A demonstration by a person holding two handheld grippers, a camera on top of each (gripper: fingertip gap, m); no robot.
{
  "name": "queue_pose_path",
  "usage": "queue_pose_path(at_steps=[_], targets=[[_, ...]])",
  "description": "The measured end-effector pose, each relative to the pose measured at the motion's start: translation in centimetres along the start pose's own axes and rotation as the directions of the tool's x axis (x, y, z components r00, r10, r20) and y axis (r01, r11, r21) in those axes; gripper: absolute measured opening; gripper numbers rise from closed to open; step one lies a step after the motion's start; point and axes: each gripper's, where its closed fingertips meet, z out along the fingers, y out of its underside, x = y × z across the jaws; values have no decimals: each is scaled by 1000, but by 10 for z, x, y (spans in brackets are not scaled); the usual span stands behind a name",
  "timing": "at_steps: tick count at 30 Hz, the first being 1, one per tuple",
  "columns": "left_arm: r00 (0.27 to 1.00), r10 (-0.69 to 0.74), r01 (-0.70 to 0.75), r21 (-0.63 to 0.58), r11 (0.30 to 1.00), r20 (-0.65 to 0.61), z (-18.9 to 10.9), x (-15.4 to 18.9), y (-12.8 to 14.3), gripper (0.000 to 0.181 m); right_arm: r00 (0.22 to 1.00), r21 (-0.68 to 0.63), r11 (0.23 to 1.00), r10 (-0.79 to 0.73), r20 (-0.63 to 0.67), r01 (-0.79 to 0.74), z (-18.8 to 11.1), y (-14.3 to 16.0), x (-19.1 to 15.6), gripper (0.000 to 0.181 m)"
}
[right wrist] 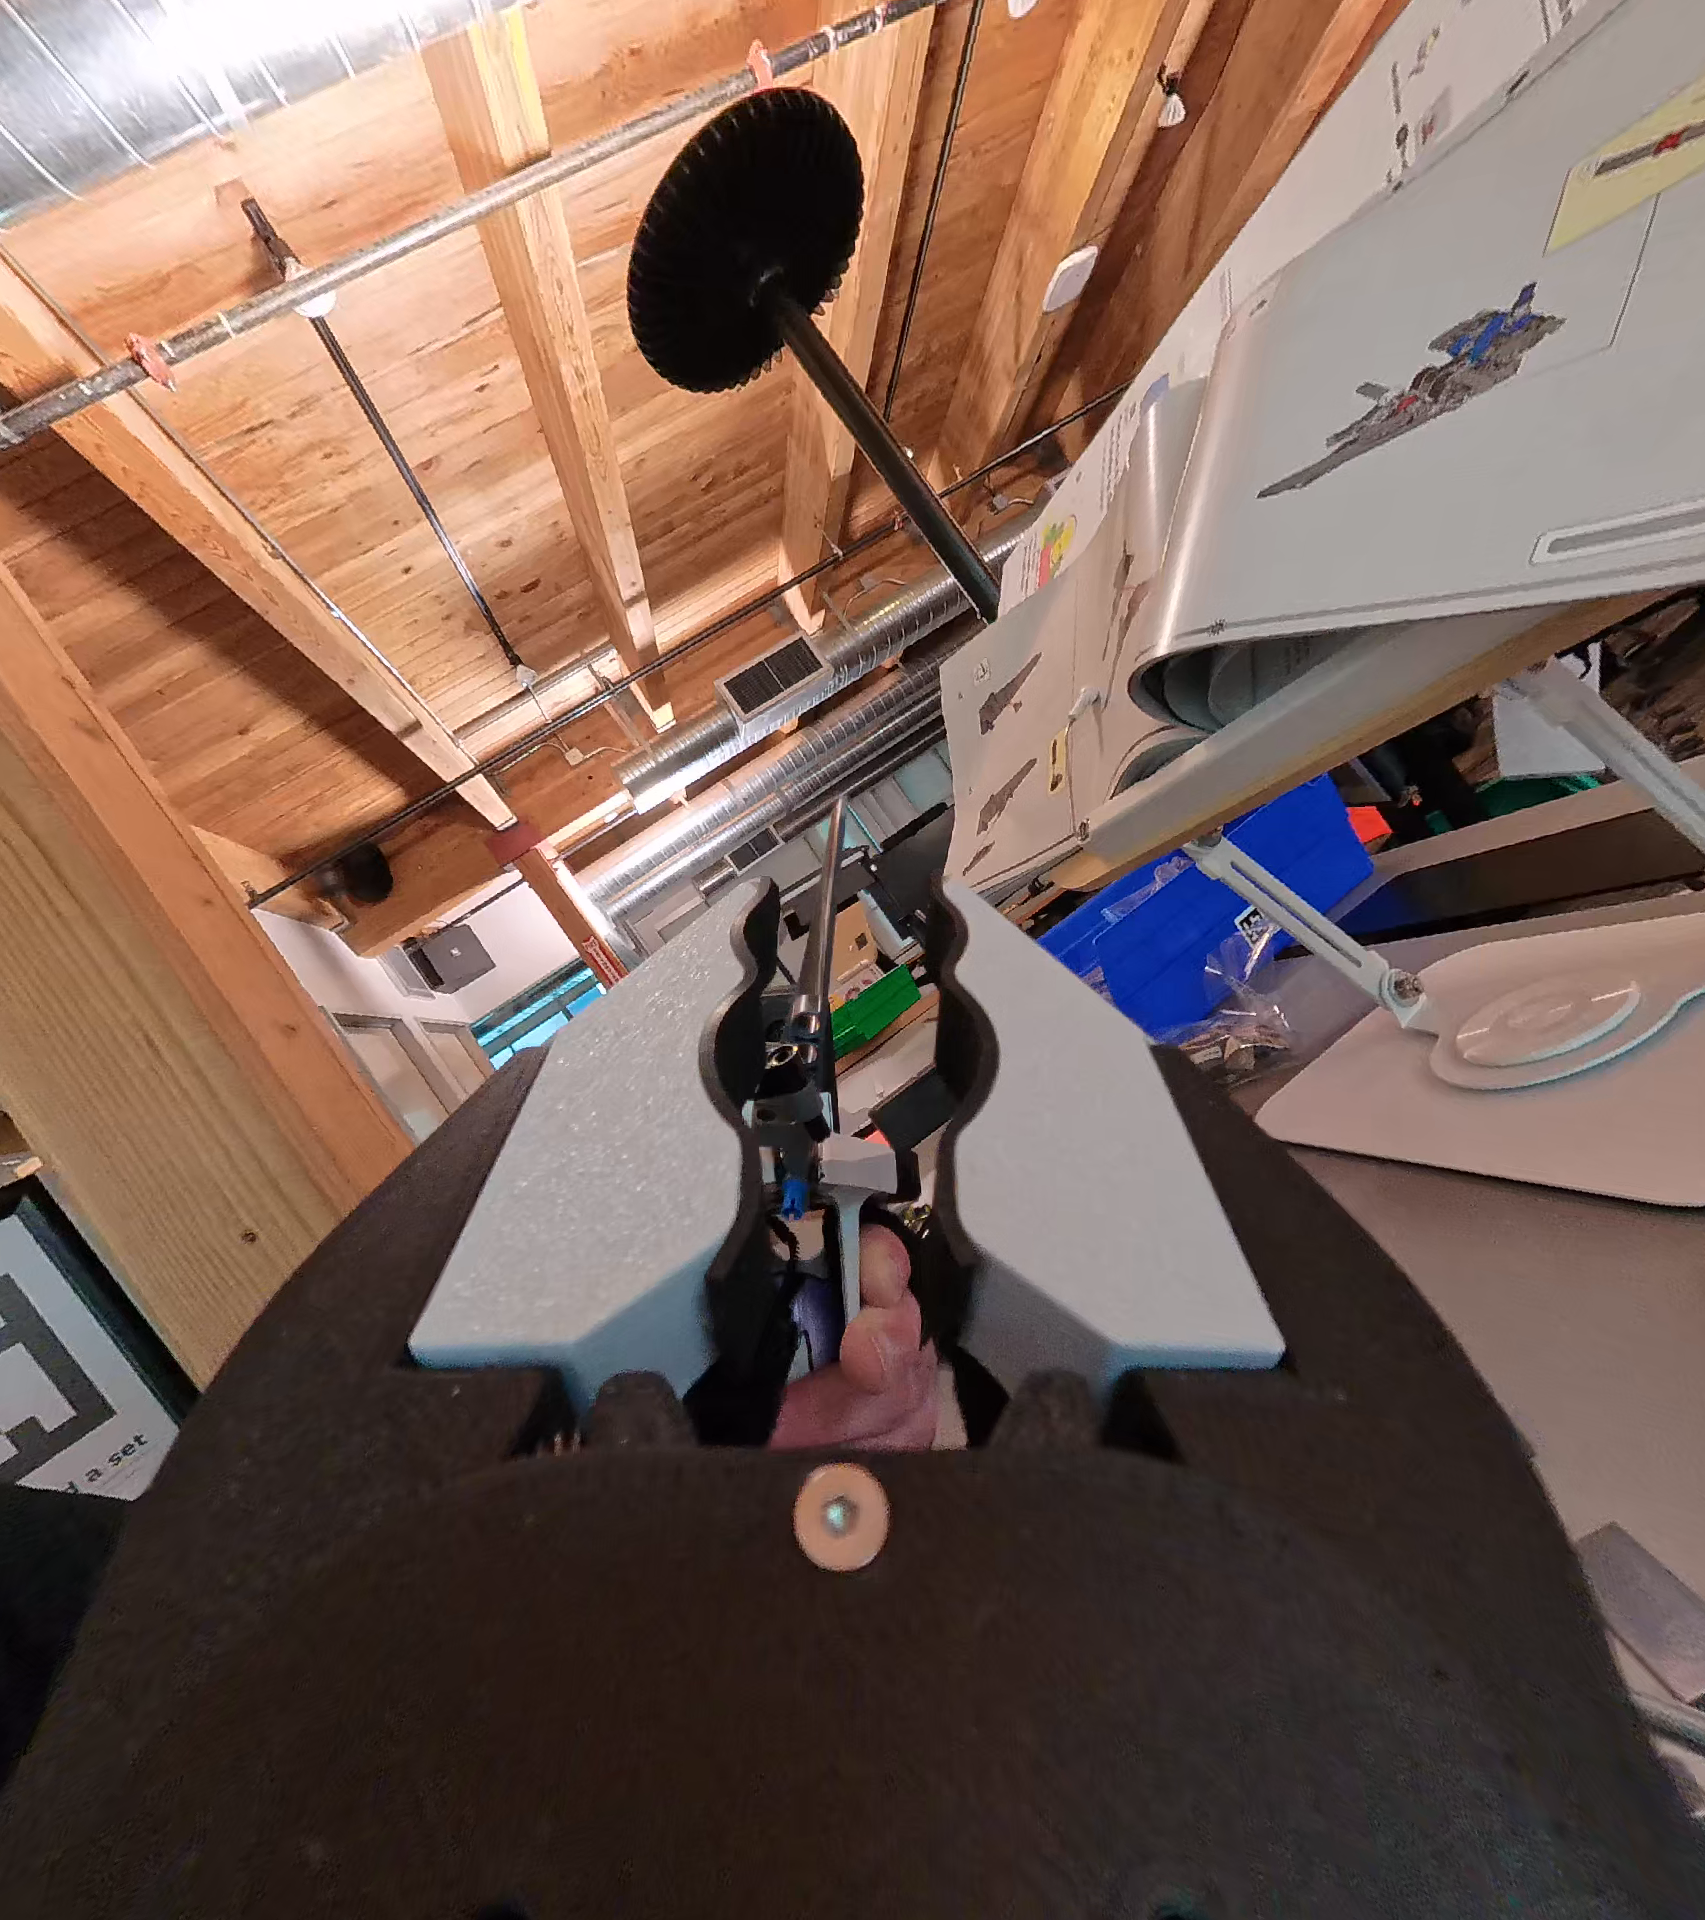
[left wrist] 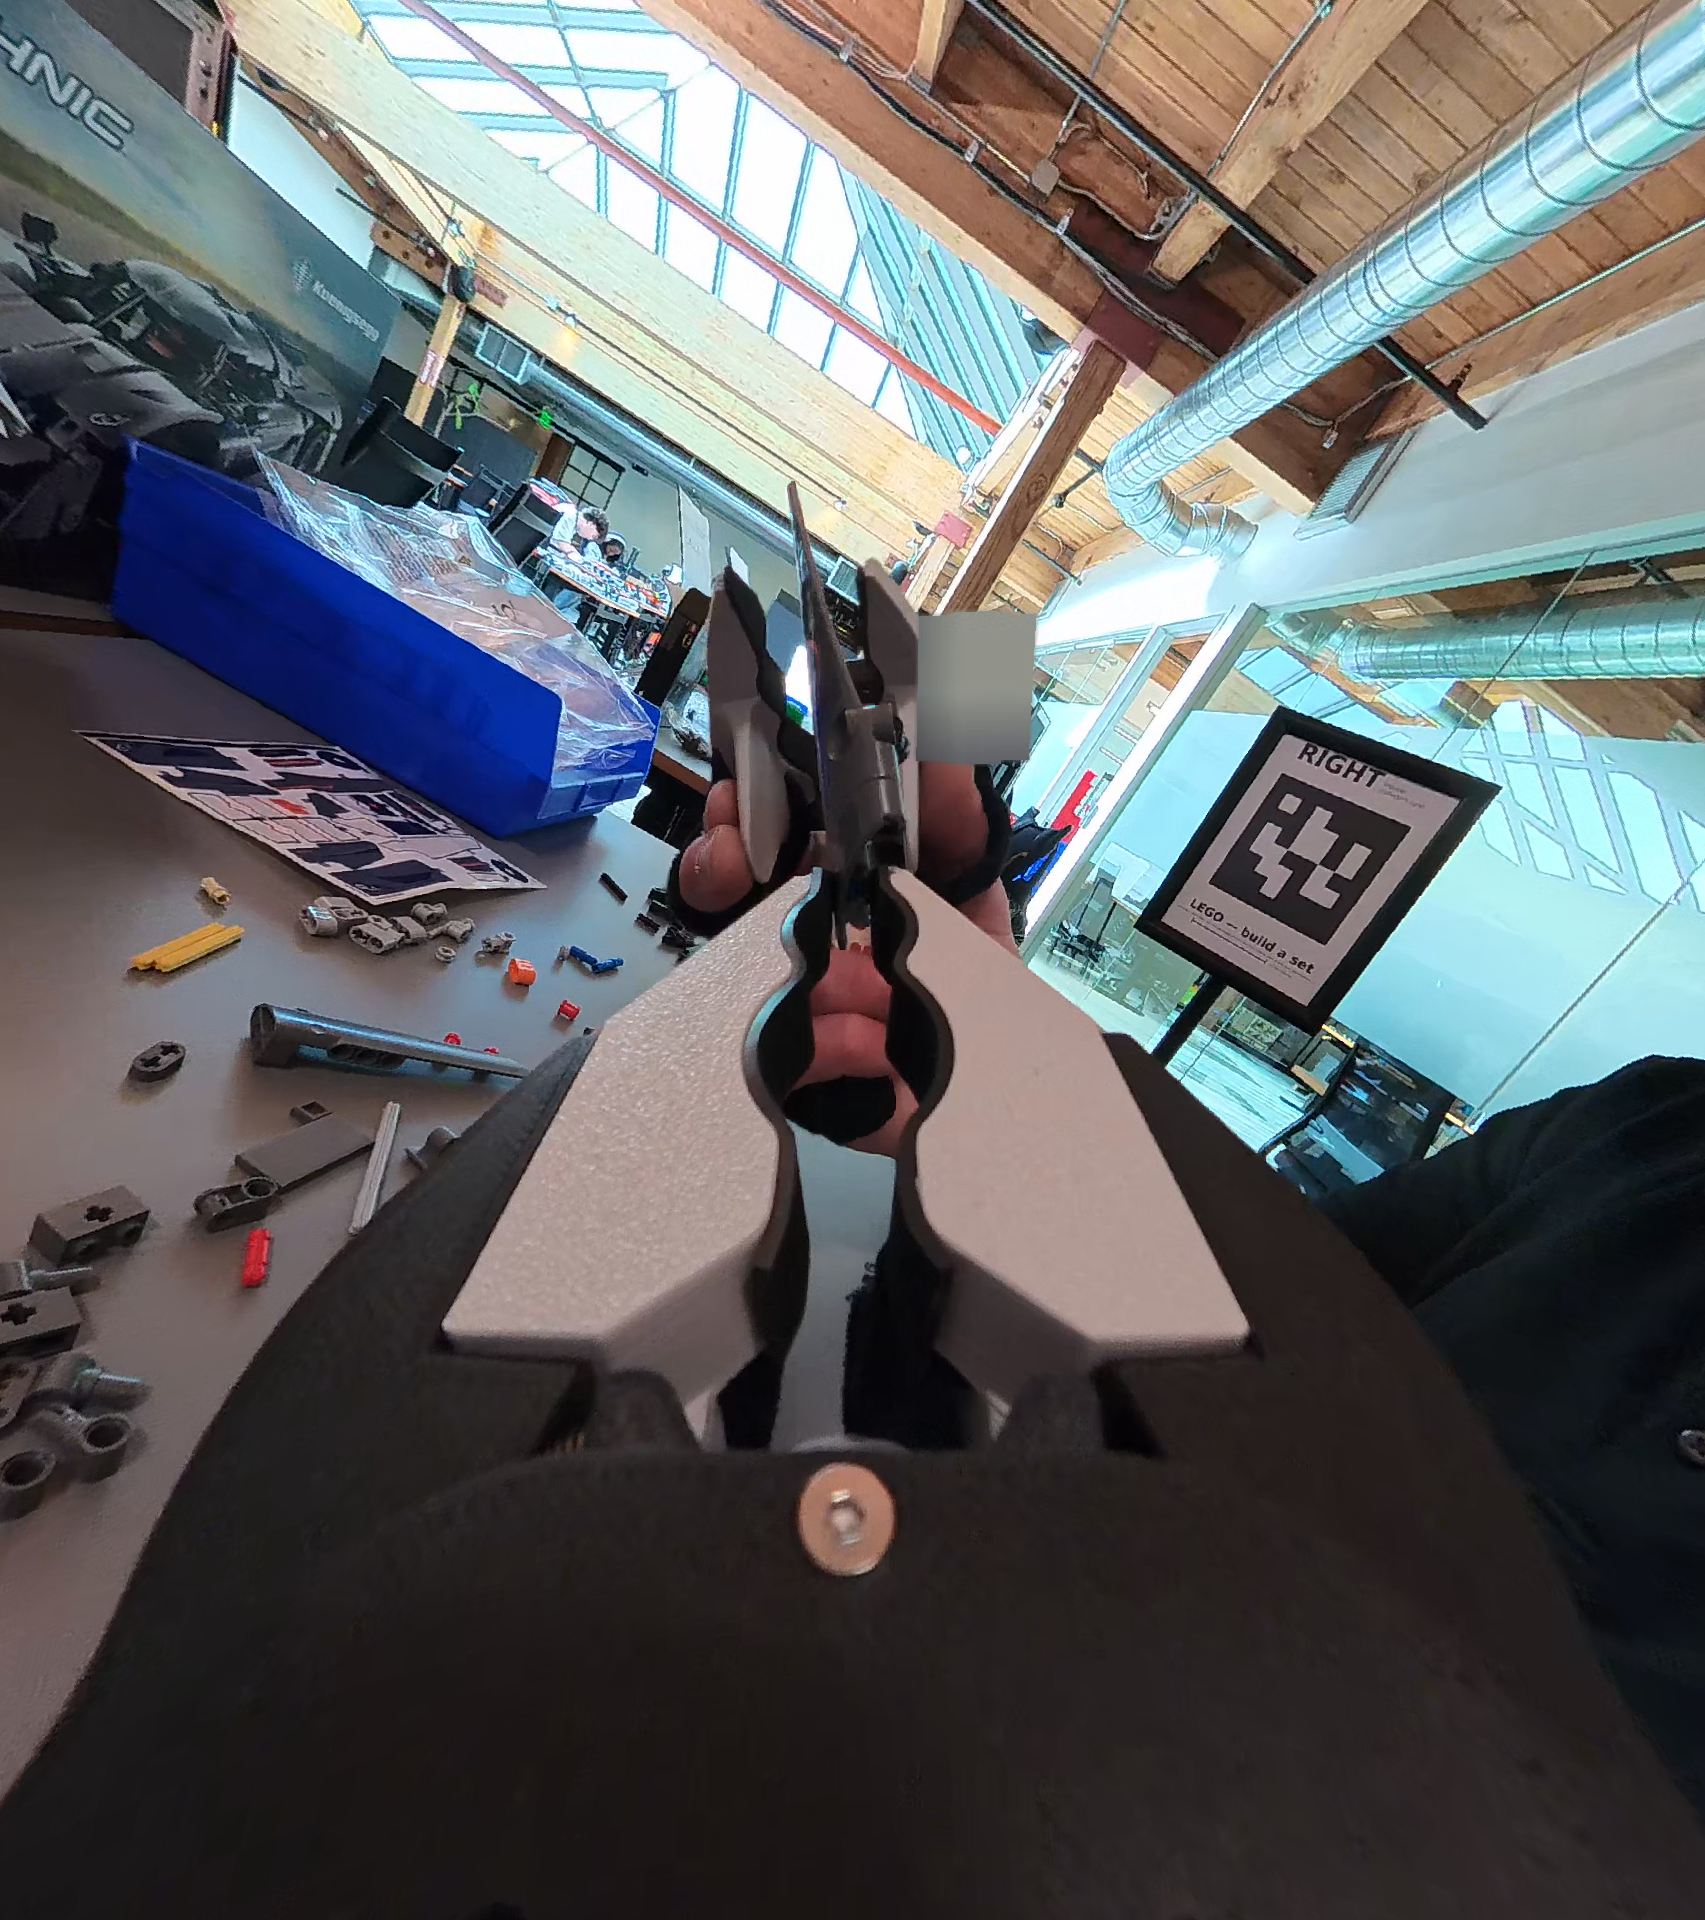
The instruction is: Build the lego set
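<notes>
I have both tongs raised off the table (left wrist: 17,831), meeting on one slim grey-and-blue lego assembly (left wrist: 853,748). My left gripper (left wrist: 843,914) is nearly closed, pinching the assembly's lower end. My right gripper (right wrist: 843,1039) faces it, fingers a narrow gap apart around the same piece; whether they press it, I cannot tell. Loose lego parts (left wrist: 391,930) lie on the table, left of the assembly, near the sticker sheet (left wrist: 308,816) and blue bin (left wrist: 349,665).
</notes>
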Motion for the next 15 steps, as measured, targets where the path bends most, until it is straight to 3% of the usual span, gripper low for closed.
queue_pose_path(at_steps=[15], targets=[[999,28,-28,44,999,18,-8,2,-15,4,946,-11,947,-321,-52,321,-16,-15,-23,36]])
